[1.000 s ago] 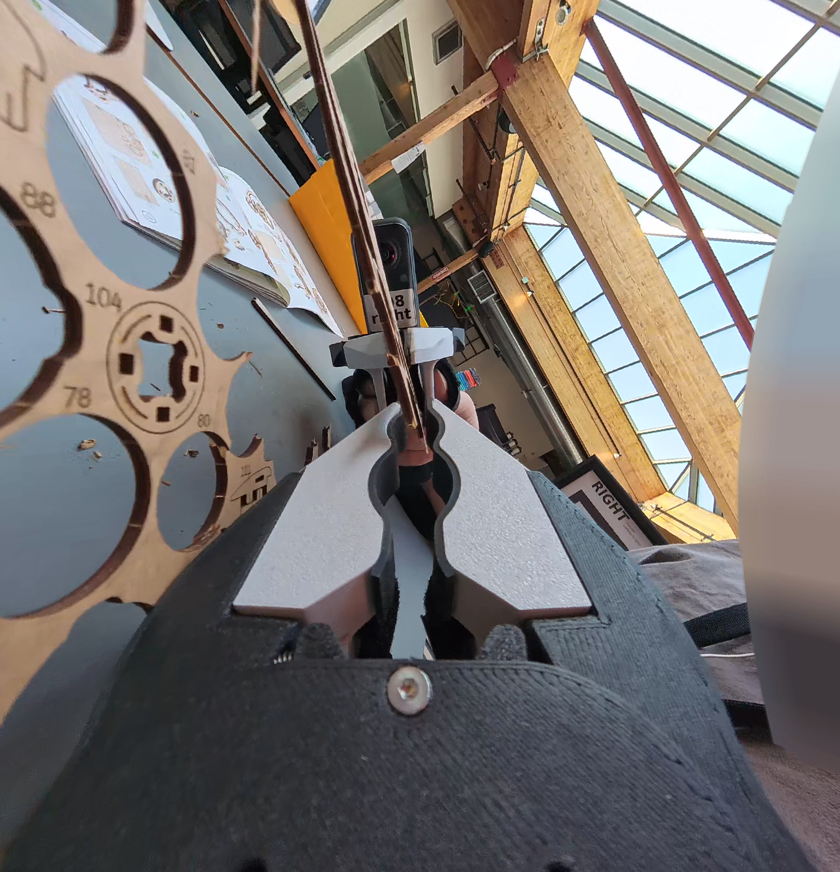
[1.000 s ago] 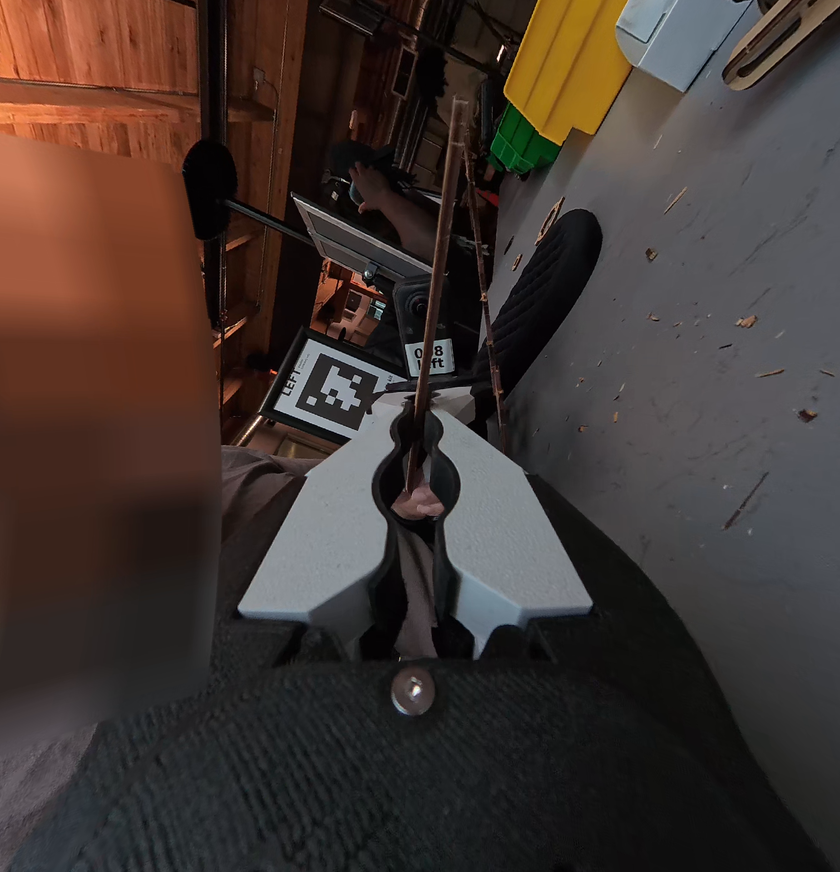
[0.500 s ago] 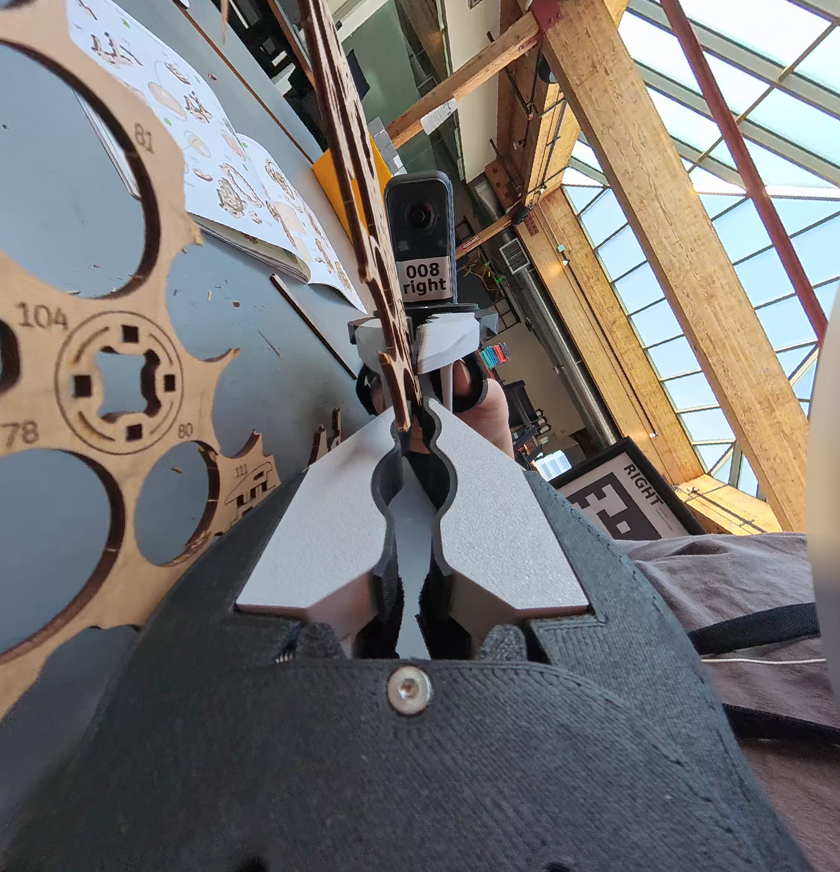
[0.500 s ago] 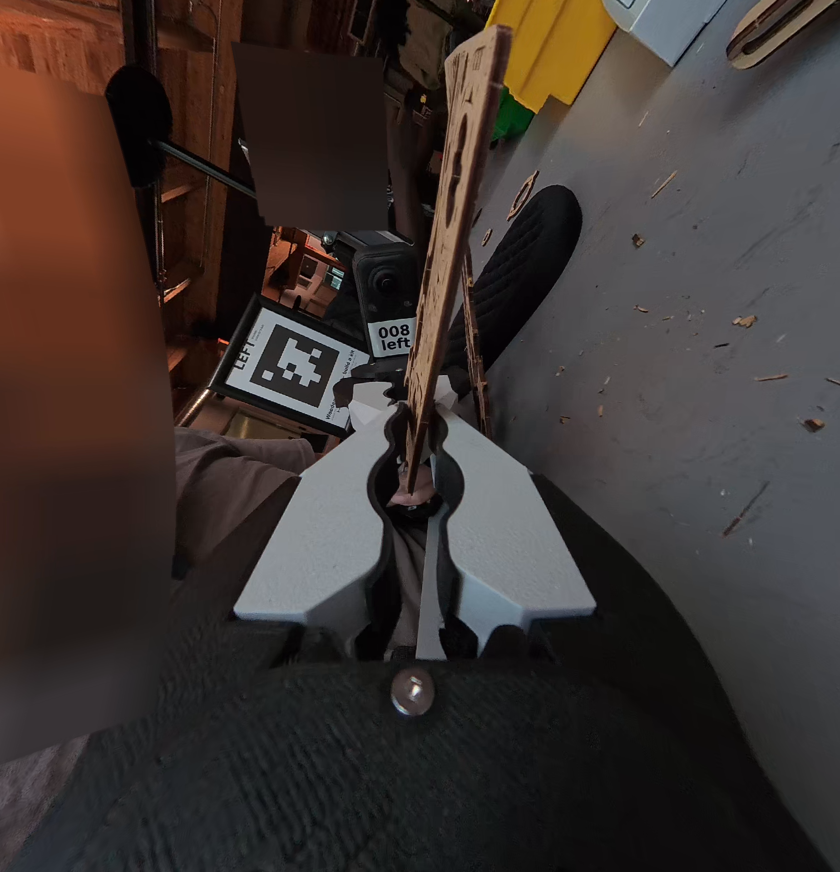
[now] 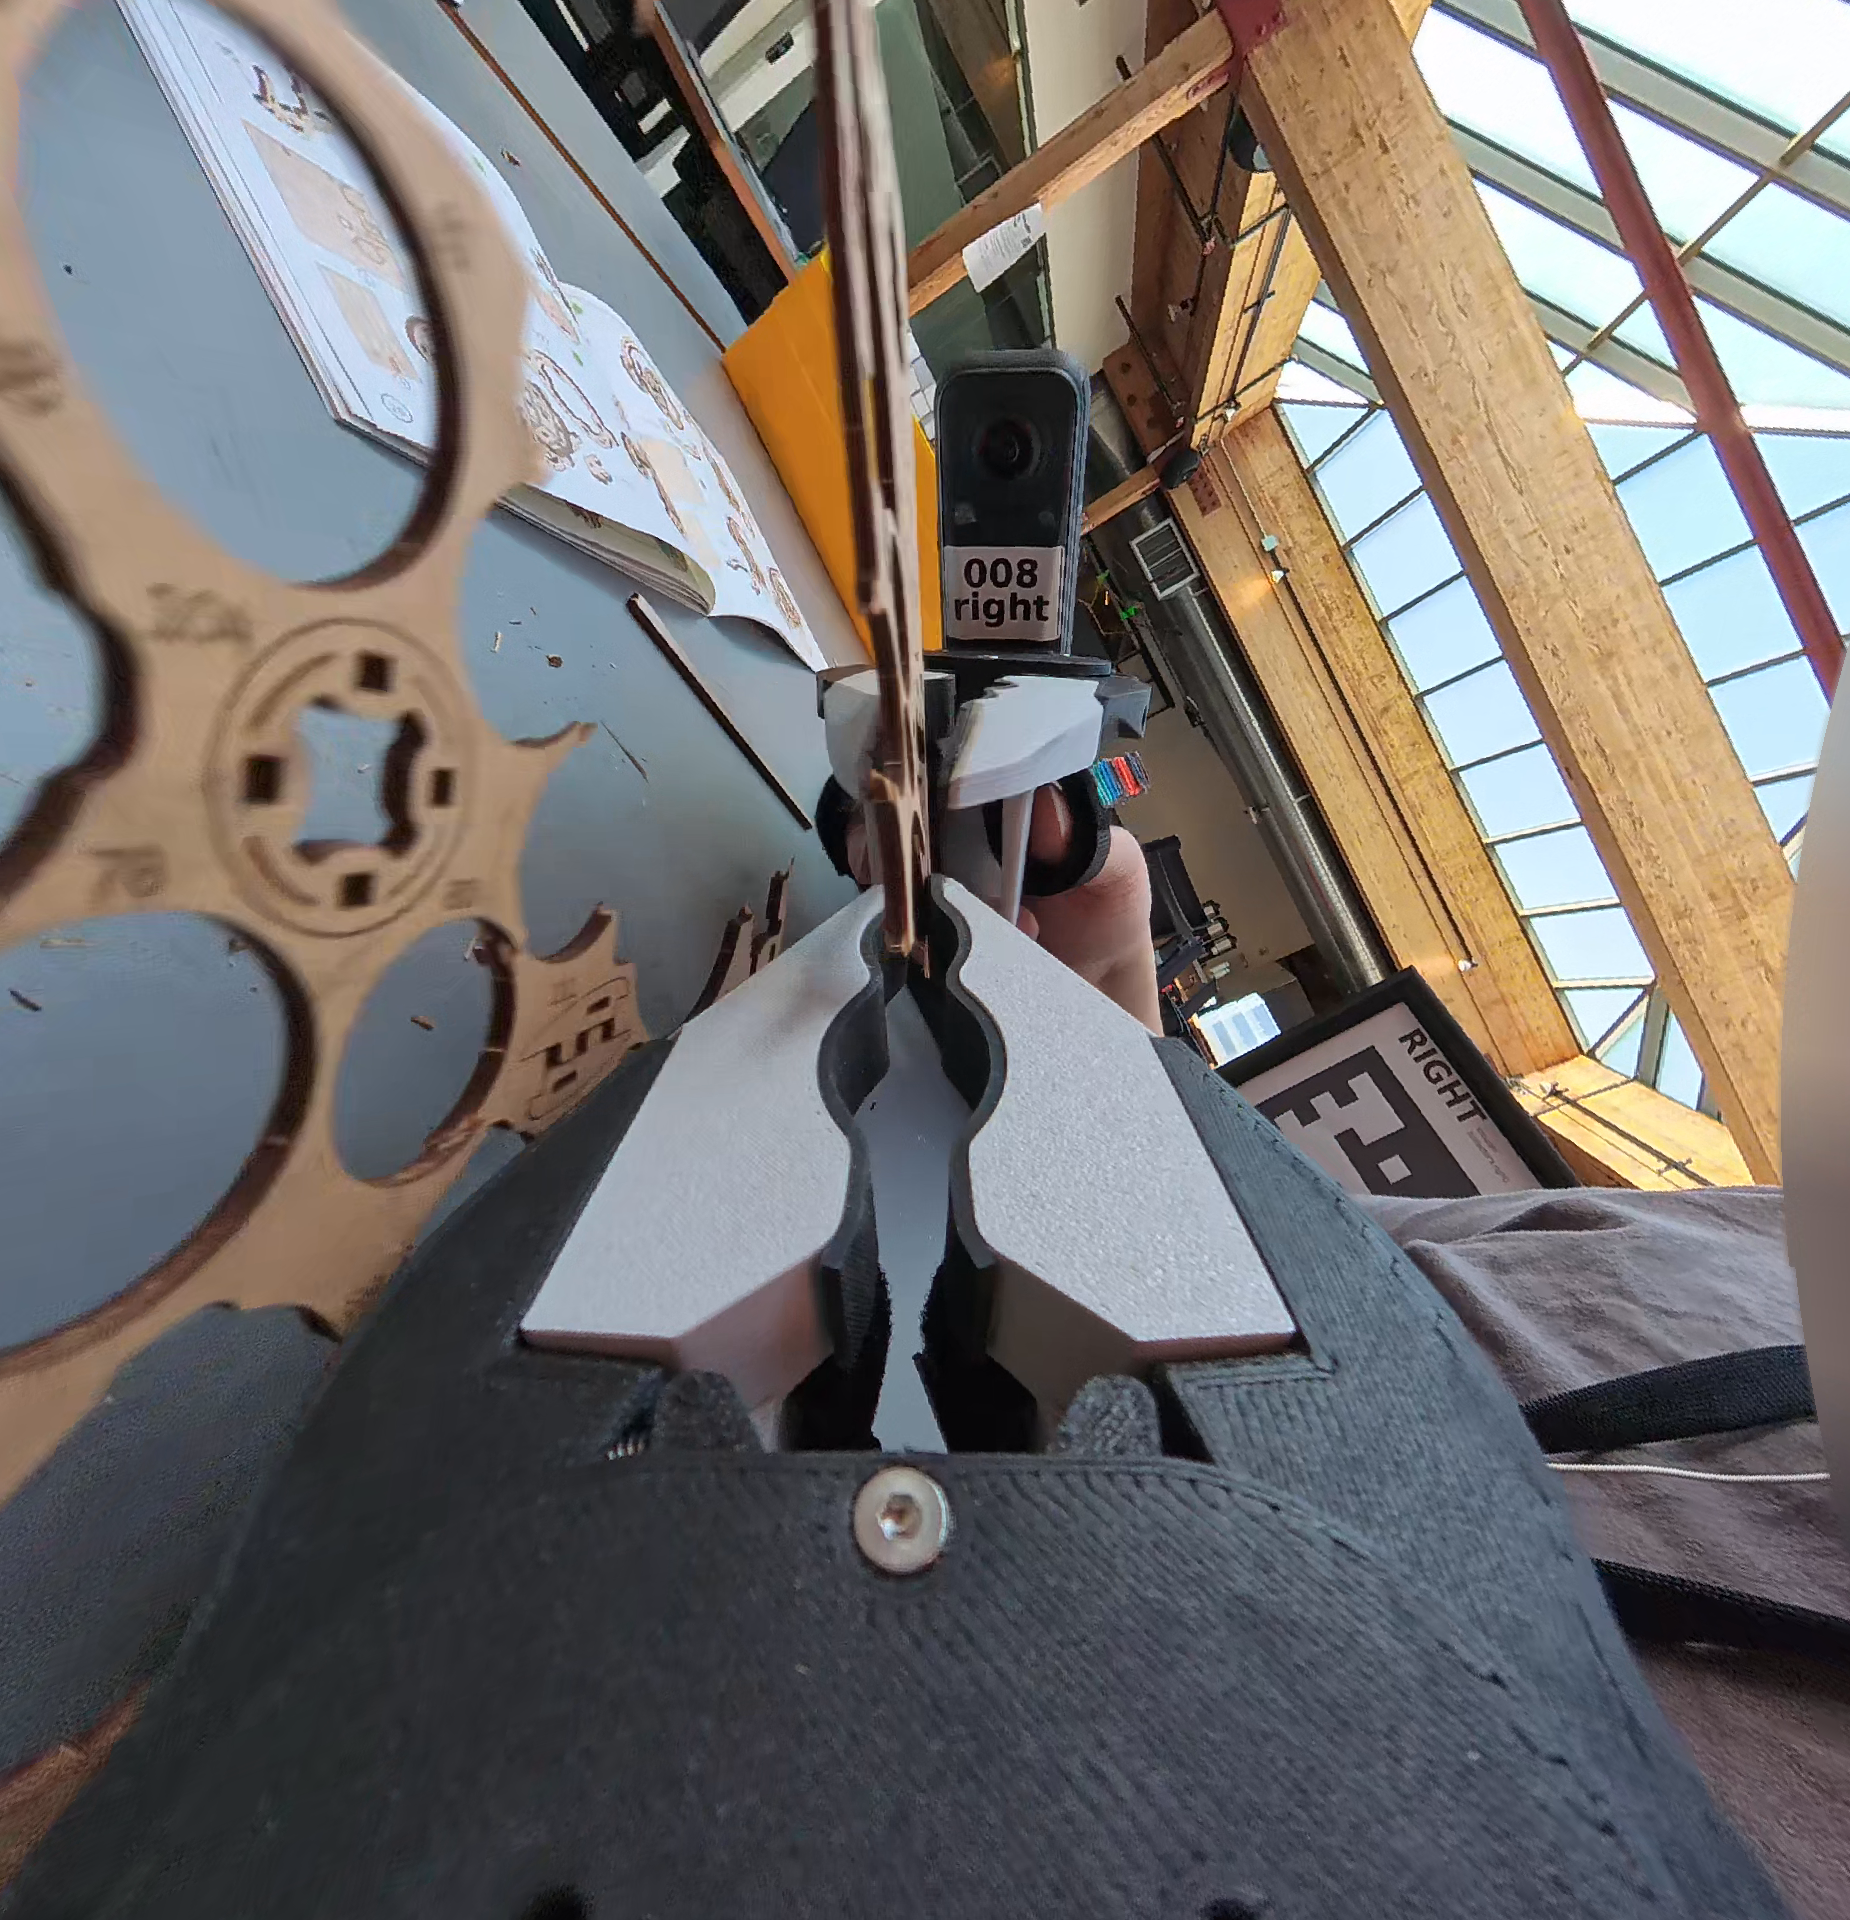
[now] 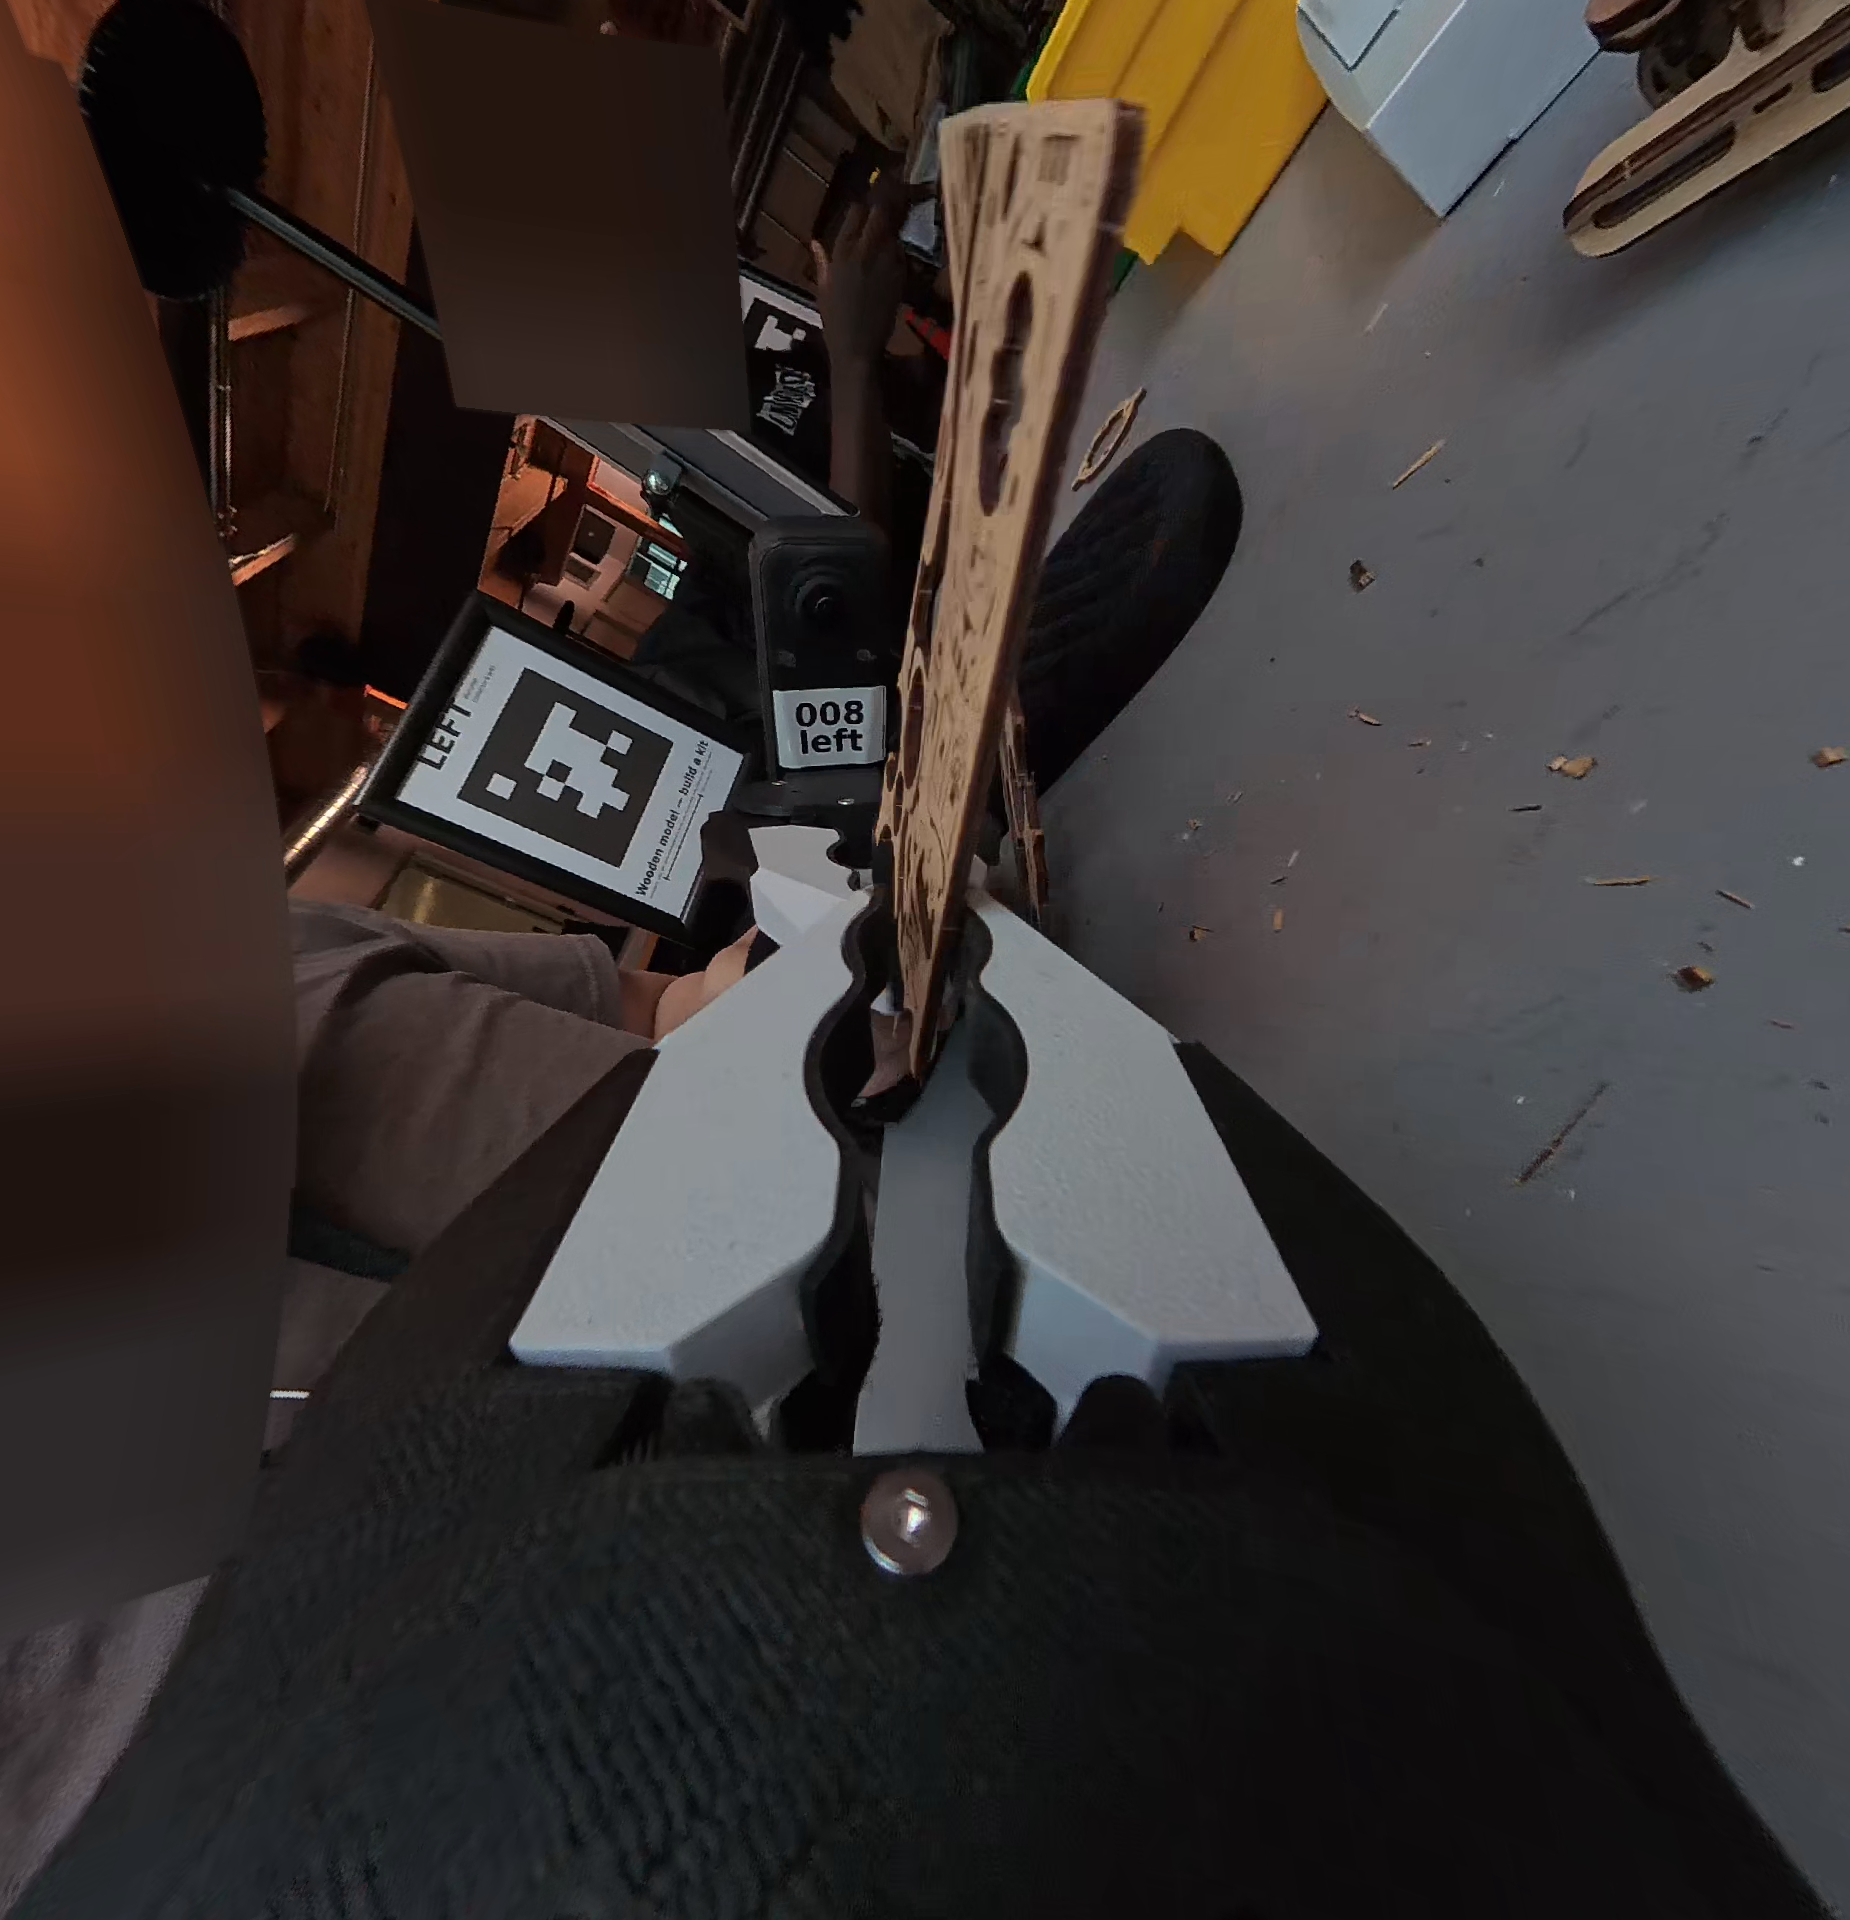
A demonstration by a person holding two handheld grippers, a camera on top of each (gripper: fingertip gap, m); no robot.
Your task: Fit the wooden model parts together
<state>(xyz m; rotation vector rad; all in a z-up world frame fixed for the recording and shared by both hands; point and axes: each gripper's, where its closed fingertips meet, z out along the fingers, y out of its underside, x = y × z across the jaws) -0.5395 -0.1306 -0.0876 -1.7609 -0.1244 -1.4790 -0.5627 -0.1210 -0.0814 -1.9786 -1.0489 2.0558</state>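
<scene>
A thin laser-cut wooden sheet (image 5: 879, 520) stands on edge between both grippers, above the grey table. My left gripper (image 5: 905, 925) is shut on its near edge. The right gripper (image 5: 905, 748) faces me and grips the same sheet from the far side. In the right wrist view the sheet (image 6: 1004, 499) shows its engraved face with cut-out holes, and my right gripper (image 6: 921, 987) is shut on its lower end. The left gripper (image 6: 879, 862) holds it just beyond. A large punched-out wooden sheet (image 5: 225, 1122) lies at left on the table.
An open instruction booklet (image 5: 609, 416) and a yellow bin (image 5: 796, 416) lie beyond the punched sheet. In the right wrist view a yellow bin (image 6: 1181, 125), a white box (image 6: 1440, 94) and a wooden model part (image 6: 1731, 145) sit far off. Wood chips (image 6: 1570, 767) litter the table (image 6: 1523, 1039). Both grippers' tips are close together, under 4 cm apart.
The held sheet has turned from edge-on to showing its face in the right wrist view. The two grippers have come closer together, and both keep their hold.
</scene>
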